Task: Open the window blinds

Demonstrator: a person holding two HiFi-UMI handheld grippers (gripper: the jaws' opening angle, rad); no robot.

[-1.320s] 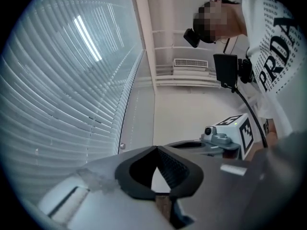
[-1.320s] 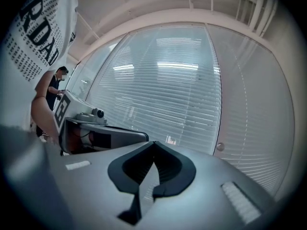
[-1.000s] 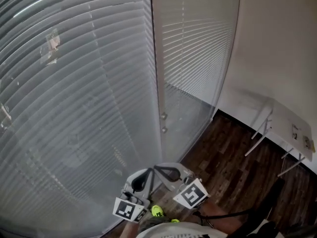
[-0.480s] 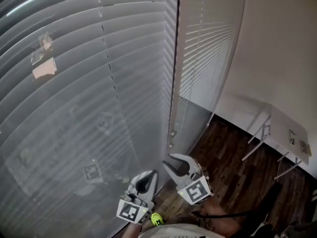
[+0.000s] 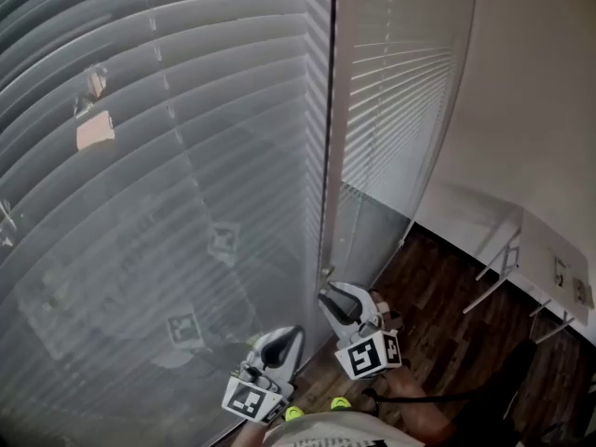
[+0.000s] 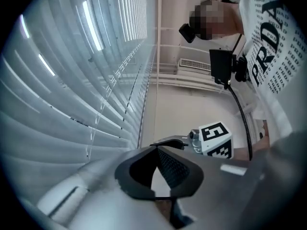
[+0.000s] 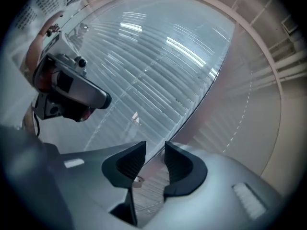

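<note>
As window blinds [image 5: 186, 156] hang shut across frame left and centre, your right hand-held gripper [image 5: 340, 298] nears pull end [image 5: 326, 270], jaws just opening, apart, empty; left hand-held gripper [image 5: 284, 335] together. Next: centre jaws on pull, clamp.

light: dim, cool — glare streaks on blinds [image 7: 144, 56] | edges: fisheye-bent, dark corners | focus: soft

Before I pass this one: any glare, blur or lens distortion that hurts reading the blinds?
Head view: dim and grey; the blinds bow from lens distortion, with faint square reflections low down. Left gripper view: heavy fisheye, black corners, bright streaks on the upper slats. Right gripper view: same round vignette, glare across the blinds, edges soft.
</note>
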